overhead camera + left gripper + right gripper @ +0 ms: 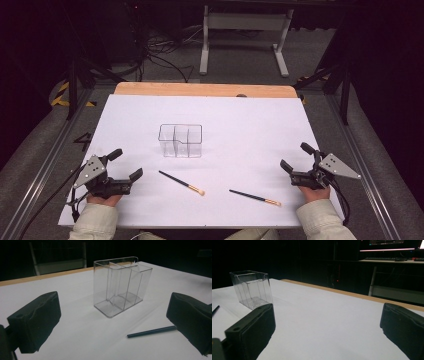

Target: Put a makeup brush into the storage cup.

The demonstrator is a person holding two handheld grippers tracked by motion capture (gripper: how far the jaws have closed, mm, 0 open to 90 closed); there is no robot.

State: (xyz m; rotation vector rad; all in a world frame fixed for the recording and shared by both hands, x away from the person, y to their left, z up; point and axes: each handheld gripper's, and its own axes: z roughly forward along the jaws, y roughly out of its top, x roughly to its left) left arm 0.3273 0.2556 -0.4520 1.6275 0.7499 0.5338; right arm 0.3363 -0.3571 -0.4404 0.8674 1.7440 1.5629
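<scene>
A clear plastic organizer (180, 140) with three compartments stands upright in the middle of the white sheet; it also shows in the left gripper view (120, 285) and the right gripper view (252, 288). Two black-handled brushes lie in front of it: one (181, 182) near the centre, its handle end visible (151, 331), the other (254, 197) to the right. My left gripper (125, 164) rests at the front left, open and empty. At the front right my right gripper (296, 156) is open too, holding nothing.
The white sheet (240, 120) covers a wooden table whose far edge (205, 89) shows bare. Metal rails run along both sides. Beyond the table stand a white desk frame (245, 35) and cables on the floor.
</scene>
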